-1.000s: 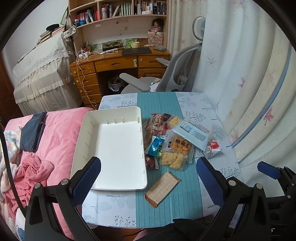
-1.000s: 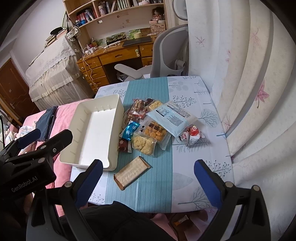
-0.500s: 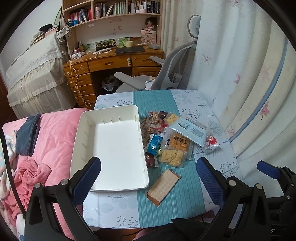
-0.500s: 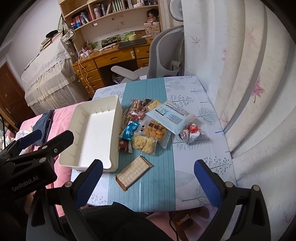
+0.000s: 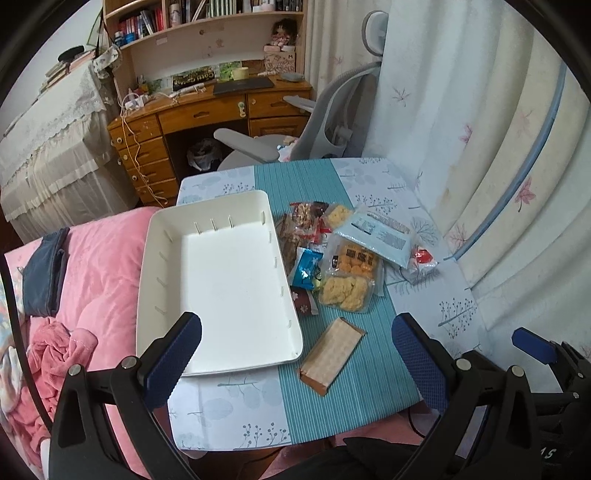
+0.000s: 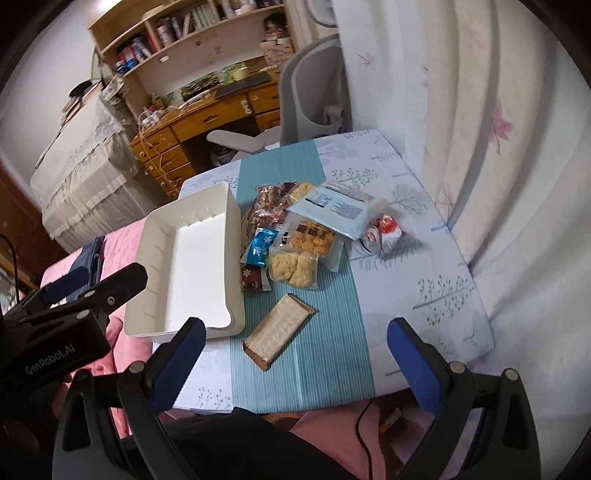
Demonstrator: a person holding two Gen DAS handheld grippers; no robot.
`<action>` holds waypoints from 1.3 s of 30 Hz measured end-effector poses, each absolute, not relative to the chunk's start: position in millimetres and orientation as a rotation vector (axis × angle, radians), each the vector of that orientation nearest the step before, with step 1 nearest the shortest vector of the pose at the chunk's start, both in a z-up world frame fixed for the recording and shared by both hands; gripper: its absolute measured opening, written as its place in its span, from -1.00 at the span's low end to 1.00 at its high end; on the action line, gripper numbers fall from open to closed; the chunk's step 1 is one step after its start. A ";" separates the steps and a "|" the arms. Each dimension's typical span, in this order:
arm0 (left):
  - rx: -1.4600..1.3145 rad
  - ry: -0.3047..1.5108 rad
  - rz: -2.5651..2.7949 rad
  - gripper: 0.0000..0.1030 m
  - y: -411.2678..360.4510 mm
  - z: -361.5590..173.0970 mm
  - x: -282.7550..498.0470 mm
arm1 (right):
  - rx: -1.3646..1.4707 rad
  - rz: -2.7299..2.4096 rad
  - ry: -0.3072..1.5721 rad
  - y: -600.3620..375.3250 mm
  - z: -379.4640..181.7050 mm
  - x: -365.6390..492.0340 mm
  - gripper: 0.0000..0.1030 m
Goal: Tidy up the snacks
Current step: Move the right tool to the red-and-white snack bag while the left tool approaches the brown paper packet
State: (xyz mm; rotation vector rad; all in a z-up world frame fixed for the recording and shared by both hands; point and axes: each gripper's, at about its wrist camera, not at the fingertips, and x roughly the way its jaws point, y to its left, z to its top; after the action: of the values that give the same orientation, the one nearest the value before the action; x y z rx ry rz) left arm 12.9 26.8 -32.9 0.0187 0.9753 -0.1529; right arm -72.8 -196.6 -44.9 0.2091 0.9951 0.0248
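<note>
Right wrist view: the wafer bar (image 6: 277,326) lies alone on the desk (image 6: 436,266), just right of the empty white tray (image 6: 231,236), its long axis slanting from near-left to far-right. The right hand-held gripper (image 6: 295,360), jaws wide and empty, hangs nearest; the left hand-held gripper (image 5: 297,360) is equally open.

A wooden desk (image 5: 207,110) with bookshelves (image 5: 199,22) stands at twelve o'clock, a grey office chair (image 5: 325,122) beside it, floral curtains (image 5: 480,129) at three, pink bedding (image 5: 92,266) at nine.
</note>
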 end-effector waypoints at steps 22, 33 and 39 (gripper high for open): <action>-0.145 1.132 0.007 0.99 9.4 -63.6 53.9 | 0.343 -0.031 1.051 -283.2 -67.5 -26.2 0.82; -0.388 1.229 0.201 0.99 11.4 -94.5 65.3 | 0.469 0.055 1.203 -339.6 -95.4 30.1 0.73; -0.530 1.296 0.333 0.99 18.3 -124.0 65.1 | 0.537 0.085 1.295 -363.0 -119.5 64.5 0.64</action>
State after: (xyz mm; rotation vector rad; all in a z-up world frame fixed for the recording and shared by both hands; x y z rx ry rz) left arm 65.1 18.3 -124.0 -0.5297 1.2965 0.3333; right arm 64.5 -363.0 -119.5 0.5368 1.2947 0.0850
